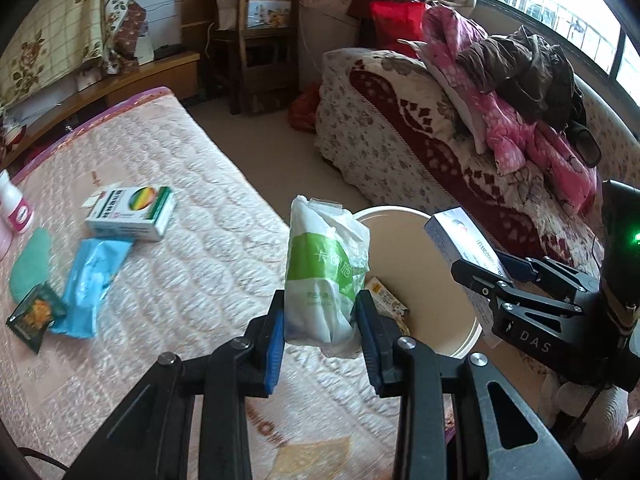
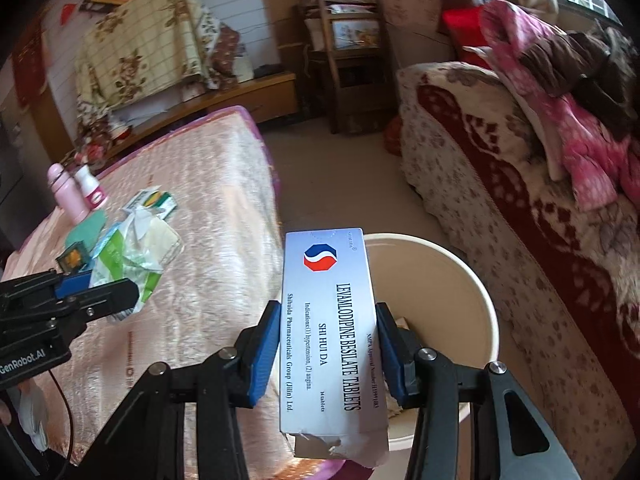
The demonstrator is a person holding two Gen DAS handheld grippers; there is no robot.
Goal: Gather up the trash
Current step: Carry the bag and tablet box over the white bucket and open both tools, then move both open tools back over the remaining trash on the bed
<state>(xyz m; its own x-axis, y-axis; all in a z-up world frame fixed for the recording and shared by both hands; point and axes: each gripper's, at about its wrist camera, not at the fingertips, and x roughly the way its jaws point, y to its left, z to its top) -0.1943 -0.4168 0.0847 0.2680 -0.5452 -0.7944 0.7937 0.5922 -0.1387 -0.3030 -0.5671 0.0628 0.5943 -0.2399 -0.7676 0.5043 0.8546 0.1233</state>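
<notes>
My left gripper (image 1: pixel 320 332) is clamped on a white-and-green plastic packet (image 1: pixel 326 272), held beside the cream bin's rim (image 1: pixel 460 344). My right gripper (image 2: pixel 326 356) grips a tablet box (image 2: pixel 330 332) above the bin. Remaining trash lies on the bed (image 1: pixel 192 216): a green-striped box (image 1: pixel 132 212), a blue wrapper (image 1: pixel 90 280), a dark sachet (image 1: pixel 34 316).

The tablet box (image 2: pixel 332 340) reads "LEVAMLODIPINE BESILATE TABLETS, SHI HUI DA"; the left gripper (image 2: pixel 100 292) body reads "GenRobot.AI".
</notes>
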